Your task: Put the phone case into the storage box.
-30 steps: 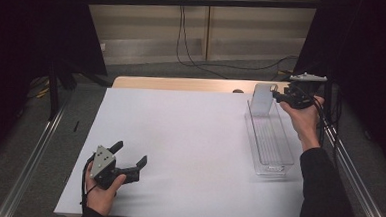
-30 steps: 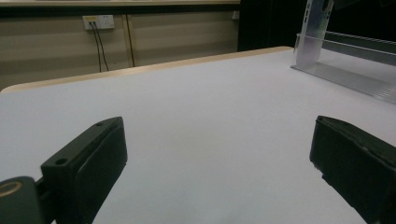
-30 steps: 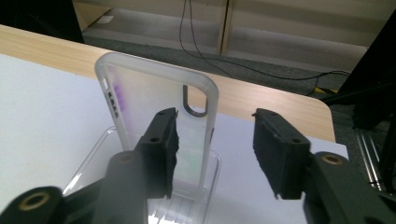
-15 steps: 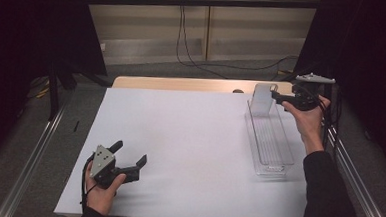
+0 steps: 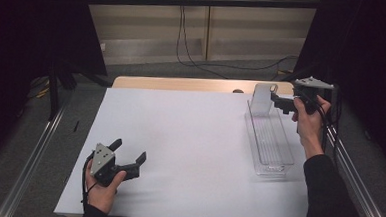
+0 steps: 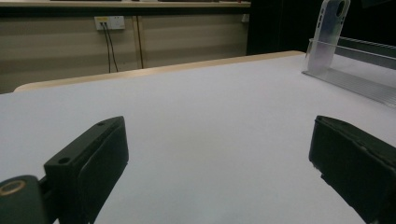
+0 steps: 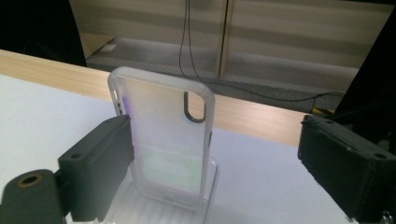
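A clear phone case stands upright at the far end of a long clear plastic tray on the right of the white table. My right gripper is held just right of the case, jaws open and pointing at it. In the right gripper view the case rises between the open jaws, nearer the left one, and my right gripper holds nothing. My left gripper rests open near the front left edge; its own view shows my left gripper empty over bare sheet, with the case far off.
A white sheet covers the table, with a wooden strip bare along the far edge. Metal rails run down both sides. Cables lie on the floor beyond the table.
The right hand has drifted slightly to the right with its gripper still open beside the case. The left gripper has not moved.
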Demonstrator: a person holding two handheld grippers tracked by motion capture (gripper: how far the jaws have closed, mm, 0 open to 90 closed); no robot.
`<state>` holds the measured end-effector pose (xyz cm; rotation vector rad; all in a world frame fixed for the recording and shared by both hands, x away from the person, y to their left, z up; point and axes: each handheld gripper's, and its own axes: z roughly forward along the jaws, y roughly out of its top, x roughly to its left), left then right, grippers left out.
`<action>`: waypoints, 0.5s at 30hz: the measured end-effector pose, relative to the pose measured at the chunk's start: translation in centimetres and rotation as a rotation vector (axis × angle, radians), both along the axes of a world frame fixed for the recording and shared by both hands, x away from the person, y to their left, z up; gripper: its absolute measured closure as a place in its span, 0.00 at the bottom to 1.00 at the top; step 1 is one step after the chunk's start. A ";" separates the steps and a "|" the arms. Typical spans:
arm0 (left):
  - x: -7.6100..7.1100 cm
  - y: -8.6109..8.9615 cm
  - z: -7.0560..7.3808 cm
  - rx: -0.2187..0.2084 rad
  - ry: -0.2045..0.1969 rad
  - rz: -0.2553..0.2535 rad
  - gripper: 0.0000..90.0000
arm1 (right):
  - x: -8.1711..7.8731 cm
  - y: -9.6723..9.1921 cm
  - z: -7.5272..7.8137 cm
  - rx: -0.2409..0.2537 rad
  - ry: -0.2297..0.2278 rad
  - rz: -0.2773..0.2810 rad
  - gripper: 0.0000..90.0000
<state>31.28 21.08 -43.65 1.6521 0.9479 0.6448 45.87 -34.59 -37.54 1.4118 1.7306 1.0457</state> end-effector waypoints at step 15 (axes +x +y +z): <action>-0.3 0.4 0.2 -0.017 -0.016 -0.018 0.05 | -0.5 0.4 -1.2 0.054 -0.088 0.025 0.09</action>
